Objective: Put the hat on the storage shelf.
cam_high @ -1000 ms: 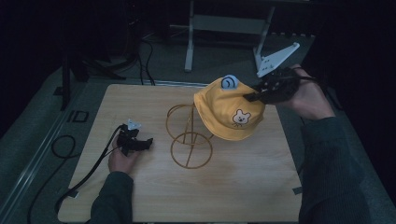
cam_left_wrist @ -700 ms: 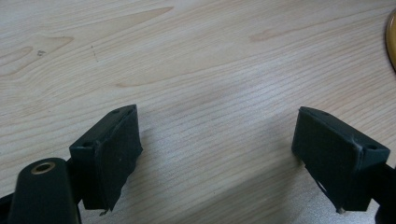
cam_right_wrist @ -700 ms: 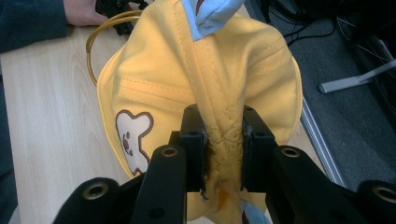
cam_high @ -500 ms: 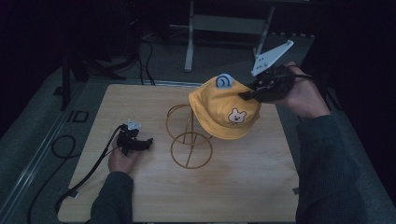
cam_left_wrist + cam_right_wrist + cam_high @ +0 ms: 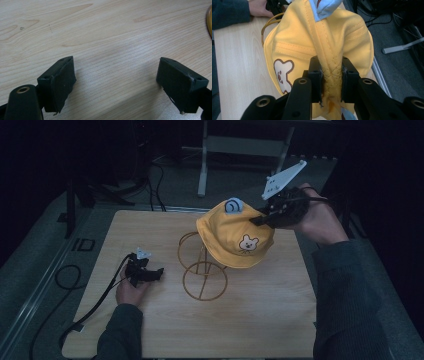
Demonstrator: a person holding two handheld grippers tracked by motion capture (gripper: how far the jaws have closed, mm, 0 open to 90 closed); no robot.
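A yellow child's hat (image 5: 235, 237) with a bear patch and a blue ear hangs over the top of a gold wire stand (image 5: 202, 270) in the middle of the table. My right gripper (image 5: 257, 219) is shut on a pinched fold of the hat's crown, at its right side. In the right gripper view the jaws squeeze the yellow hat (image 5: 322, 45) at a quilted seam, at my right gripper (image 5: 331, 82). My left gripper (image 5: 159, 272) rests on the table left of the stand, held in a hand. Its jaws stand wide apart over bare wood, at my left gripper (image 5: 117, 82).
The light wooden table (image 5: 150, 330) has bare room in front and at the left. A black cable (image 5: 95, 305) trails from the left gripper off the table's left front. A metal frame and more cables stand on the floor beyond the far edge.
My right gripper has lifted the hat up and to the left, bringing it over the top of the wire stand. The left gripper has stayed put.
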